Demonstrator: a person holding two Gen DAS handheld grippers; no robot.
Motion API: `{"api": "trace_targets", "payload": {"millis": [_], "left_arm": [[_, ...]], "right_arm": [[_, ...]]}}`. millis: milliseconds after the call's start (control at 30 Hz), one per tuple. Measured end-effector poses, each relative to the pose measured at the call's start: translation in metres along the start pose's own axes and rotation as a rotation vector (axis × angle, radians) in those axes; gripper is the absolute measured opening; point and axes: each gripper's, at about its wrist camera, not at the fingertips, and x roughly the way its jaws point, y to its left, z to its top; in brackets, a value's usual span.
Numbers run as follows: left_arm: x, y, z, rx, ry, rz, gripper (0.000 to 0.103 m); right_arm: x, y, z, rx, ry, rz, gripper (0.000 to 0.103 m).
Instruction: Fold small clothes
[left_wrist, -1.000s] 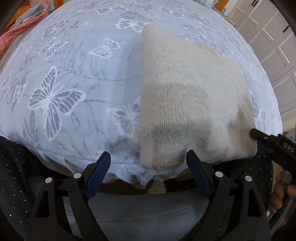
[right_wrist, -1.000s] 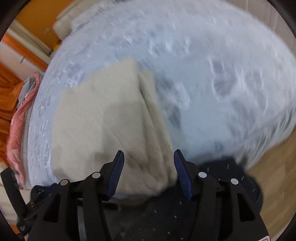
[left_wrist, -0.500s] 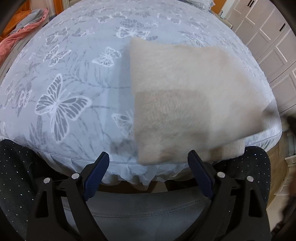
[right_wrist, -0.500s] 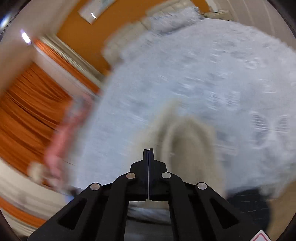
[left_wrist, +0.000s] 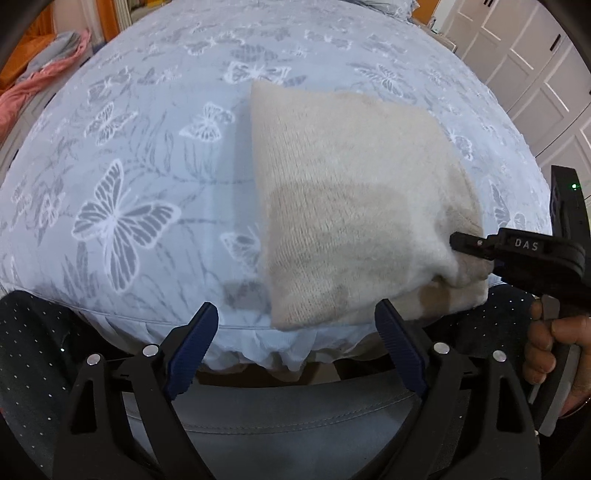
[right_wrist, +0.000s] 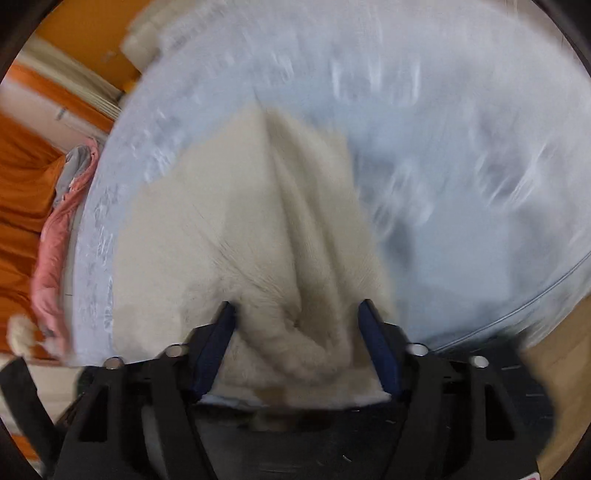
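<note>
Cream knit garment (left_wrist: 354, 206) on butterfly bedsheet (left_wrist: 122, 155); both grippers' jaws spread, right gripper (right_wrist: 295, 347) straddling its bunched corner.

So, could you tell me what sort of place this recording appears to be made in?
Most likely a bedroom at home. The cream knitted garment lies on a bed covered in a butterfly-print sheet, white panelled wardrobe doors stand behind it, and orange curtains hang to one side.
</note>
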Motion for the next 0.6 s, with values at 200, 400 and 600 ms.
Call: {"api": "trace_targets", "payload": {"millis": [200, 400, 600], "left_arm": [[-0.003, 0.002, 0.003, 0.002, -0.012, -0.022, 0.085], [0.012, -0.014, 0.007, -0.02, 0.054, -0.075, 0.085], [0.02, -0.022, 0.032, -0.033, 0.04, -0.113, 0.085]], "right_arm": [[-0.096, 0.015, -0.024, -0.08, -0.262, 0.096, 0.017], [-0.045, -0.022, -0.028, -0.101, -0.068, -0.149, 0.028], [-0.078, -0.032, -0.003, -0.014, -0.2, -0.108, 0.056]]}}
